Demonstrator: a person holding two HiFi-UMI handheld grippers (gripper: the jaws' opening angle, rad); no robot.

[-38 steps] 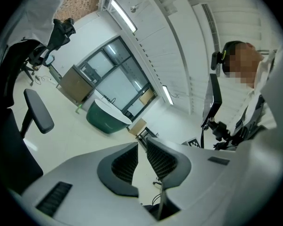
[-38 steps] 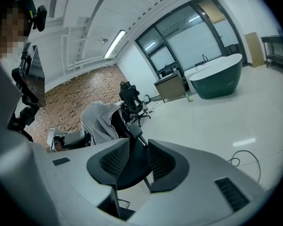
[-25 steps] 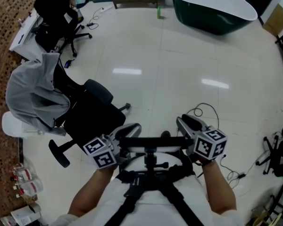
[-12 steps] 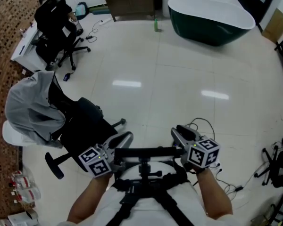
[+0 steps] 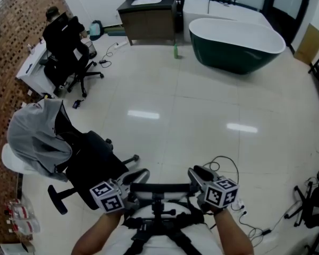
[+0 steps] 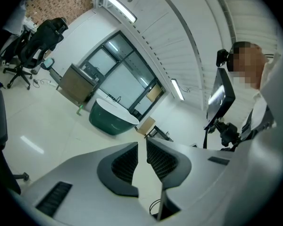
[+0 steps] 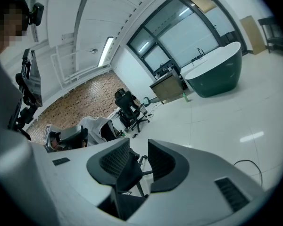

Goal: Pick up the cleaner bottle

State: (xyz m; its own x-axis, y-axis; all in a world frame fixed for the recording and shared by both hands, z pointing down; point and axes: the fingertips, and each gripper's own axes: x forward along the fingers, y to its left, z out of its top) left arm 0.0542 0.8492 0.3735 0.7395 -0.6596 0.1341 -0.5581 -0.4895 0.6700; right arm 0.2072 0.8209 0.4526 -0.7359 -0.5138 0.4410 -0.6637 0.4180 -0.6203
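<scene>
— Left gripper (image 6: 142,142) looks closed from my seat: its jaws meet at the tips with nothing pinched between them. Right gripper (image 7: 139,145) has its jaws a little apart, and only floor and a chair show through the gap (so it grips nothing).

— Where's the bottle?

— I see the small green cleaner bottle (image 5: 176,51) standing upright on the glossy white tiled floor (image 5: 202,105), in the upper middle of the head view. It is well apart from both grippers, which sit at the bottom edge of that frame.

— What's around it?

— It stands between the brown wooden cabinet (image 5: 148,20) on its left and the dark green oval bathtub with a white rim (image 5: 236,39) on its right. It's near both and, as far as I can make out, touching neither.

— Anything closer to you?

— At the lower left of the frame there's a black office chair (image 5: 93,161) with a grey jacket (image 5: 34,139) draped over its back, near the left gripper. A thin black cable (image 5: 228,166) loops on the floor by the right one.
</scene>
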